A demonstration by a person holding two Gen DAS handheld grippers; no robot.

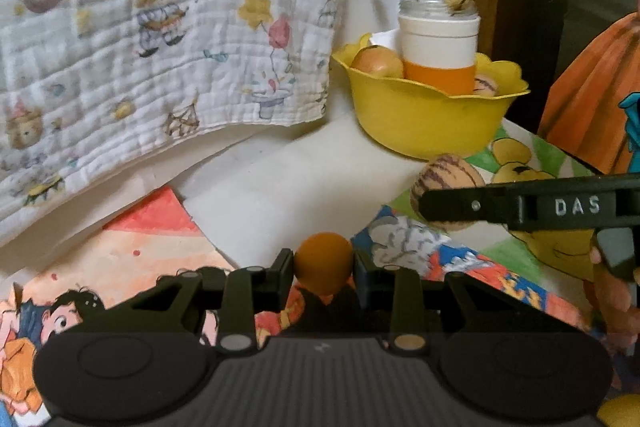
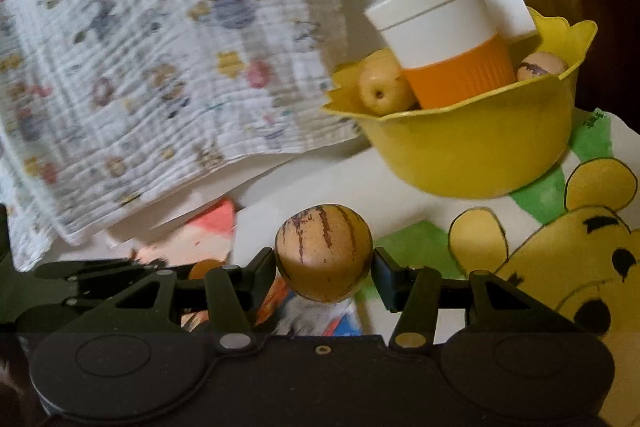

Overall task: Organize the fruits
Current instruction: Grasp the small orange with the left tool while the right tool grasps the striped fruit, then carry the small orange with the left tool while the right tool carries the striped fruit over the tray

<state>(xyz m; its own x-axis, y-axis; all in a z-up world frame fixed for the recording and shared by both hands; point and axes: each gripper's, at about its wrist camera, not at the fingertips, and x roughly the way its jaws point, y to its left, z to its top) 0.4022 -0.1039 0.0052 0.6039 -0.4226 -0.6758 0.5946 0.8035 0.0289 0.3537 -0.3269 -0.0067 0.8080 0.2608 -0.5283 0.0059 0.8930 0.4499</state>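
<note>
My left gripper (image 1: pixel 323 269) is shut on a small orange fruit (image 1: pixel 324 261), held above the drawings on the table. My right gripper (image 2: pixel 324 263) is shut on a striped yellow pepino melon (image 2: pixel 324 251); in the left wrist view the melon (image 1: pixel 444 179) shows behind the right gripper's finger (image 1: pixel 520 205). A yellow scalloped bowl (image 1: pixel 428 123) stands at the back right and also shows in the right wrist view (image 2: pixel 476 147). It holds a yellow apple (image 2: pixel 384 87), another striped melon (image 2: pixel 540 65) and a white-and-orange cup (image 2: pixel 448 55).
A printed white cloth (image 1: pixel 140 39) hangs over the back left. Coloured drawings cover the table, including a Winnie-the-Pooh picture (image 2: pixel 572 259) at the right. A jar with dried flower stems (image 1: pixel 436 7) stands behind the cup. White paper (image 1: pixel 300 179) lies before the bowl.
</note>
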